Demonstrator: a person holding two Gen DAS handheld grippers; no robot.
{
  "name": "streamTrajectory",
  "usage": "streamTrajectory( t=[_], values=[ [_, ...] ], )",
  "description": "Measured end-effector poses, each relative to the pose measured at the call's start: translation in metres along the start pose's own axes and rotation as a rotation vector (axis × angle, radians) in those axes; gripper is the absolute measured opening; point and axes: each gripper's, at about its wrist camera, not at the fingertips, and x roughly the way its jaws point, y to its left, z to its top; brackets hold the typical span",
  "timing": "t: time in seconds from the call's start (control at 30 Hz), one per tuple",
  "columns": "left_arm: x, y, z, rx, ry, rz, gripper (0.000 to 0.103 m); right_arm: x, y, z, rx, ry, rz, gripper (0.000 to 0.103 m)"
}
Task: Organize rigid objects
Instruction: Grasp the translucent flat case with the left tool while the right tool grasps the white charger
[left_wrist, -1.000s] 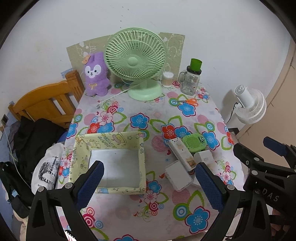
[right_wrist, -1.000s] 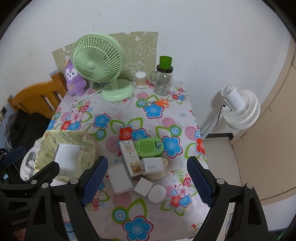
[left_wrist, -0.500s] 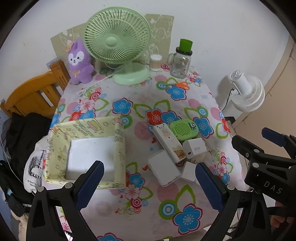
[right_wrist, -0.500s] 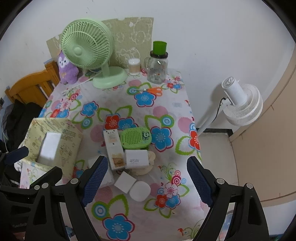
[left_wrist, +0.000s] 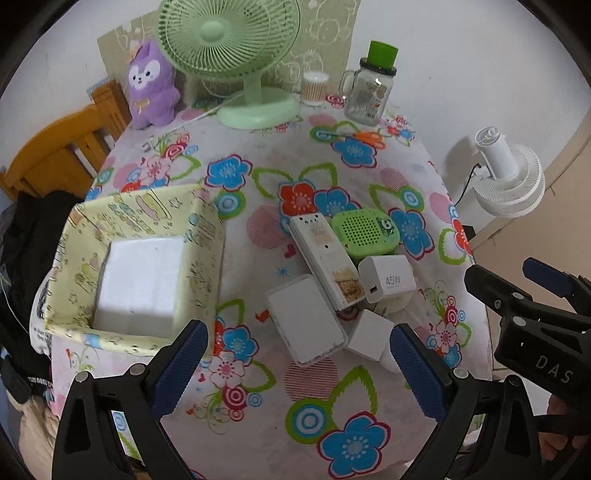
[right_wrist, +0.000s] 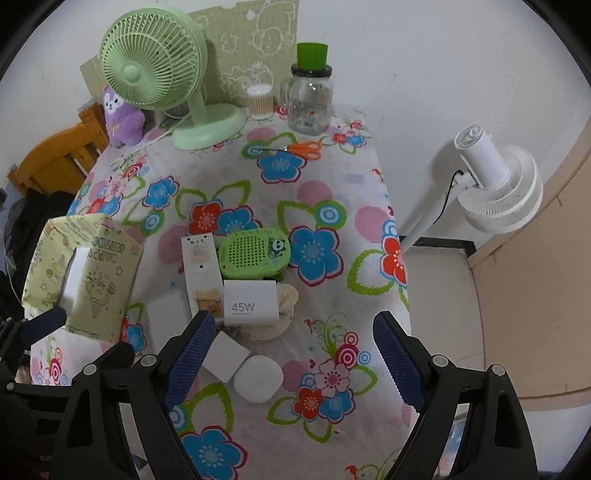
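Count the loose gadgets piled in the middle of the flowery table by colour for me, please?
White: 5, namely the long remote-like box, the 45W charger, the flat box, the small cube and the round puck.
Green: 1, the speaker.
Total: 6.

Both wrist views angled steeply down from above the near edge, sharing the green speaker (left_wrist: 365, 232) (right_wrist: 255, 252).
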Motion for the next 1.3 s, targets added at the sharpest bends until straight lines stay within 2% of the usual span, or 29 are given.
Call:
streamTrajectory(
  t=[0.4, 0.73, 1.0, 1.3],
  values=[
    [0.047, -0.002, -0.002, -0.060, 0.076, 0.036, 0.099, 0.049, -0.006, 0.003, -0.029, 0.071, 0.026, 0.089],
    [0.084, 0.000, -0.007, -0.099, 0.155, 0.038, 0.097, 0.085, 0.005, 0.003, -0.060, 0.136, 0.056, 0.089],
    [0.102, -0.001, -0.007, -0.091, 0.184, 0.064, 0.092, 0.104, 0.015, 0.007, -0.073, 0.166, 0.080, 0.089],
    [0.118, -0.010, -0.005, -0.093, 0.223, 0.056, 0.084, 0.115, 0.018, 0.014, -0.050, 0.182, 0.113, 0.089]
  ],
)
